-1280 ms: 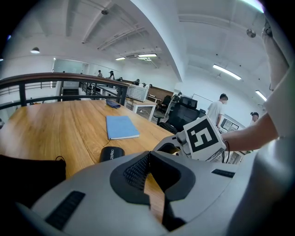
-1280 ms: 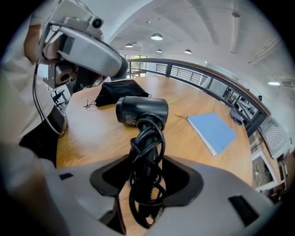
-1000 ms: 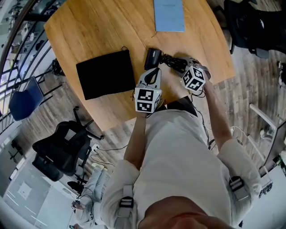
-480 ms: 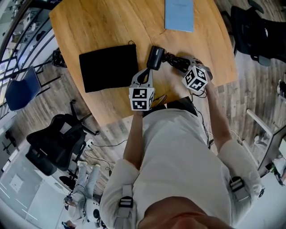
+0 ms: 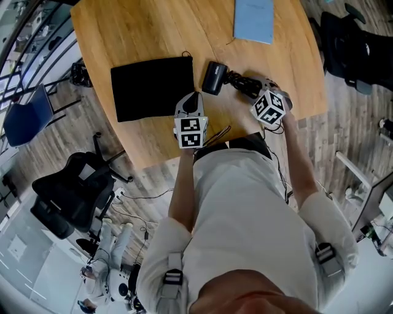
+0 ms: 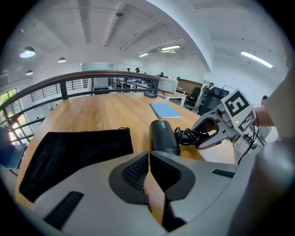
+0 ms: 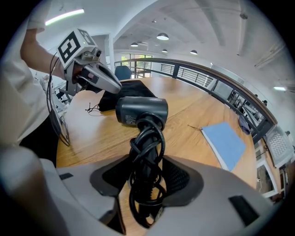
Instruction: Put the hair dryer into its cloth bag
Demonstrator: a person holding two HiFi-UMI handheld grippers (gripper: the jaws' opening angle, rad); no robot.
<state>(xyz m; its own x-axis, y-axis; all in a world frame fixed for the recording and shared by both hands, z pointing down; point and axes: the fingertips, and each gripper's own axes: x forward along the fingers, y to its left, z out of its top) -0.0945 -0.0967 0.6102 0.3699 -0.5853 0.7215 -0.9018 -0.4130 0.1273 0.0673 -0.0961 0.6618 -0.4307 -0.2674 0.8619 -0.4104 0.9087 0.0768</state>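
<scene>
1. From above, a person leans over a round wooden table [image 5: 141, 30], both forearms reaching forward
2. The right gripper [image 7: 147, 179] tilts steeply down at the table's near edge, its jaws clamped on the cord-wrapped handle of the black hair dryer [image 5: 215, 78]
3. The dryer's barrel points away from that gripper, just beside the right edge of the cloth bag [image 5: 152, 87]
4. The bag lies flat on the table
5. The left gripper [image 6: 148, 156] angles down at the bag's near right corner, with its jaws pressed together and nothing between them
6. A blue notebook [image 5: 253, 18] lies at the far side of the table
</scene>
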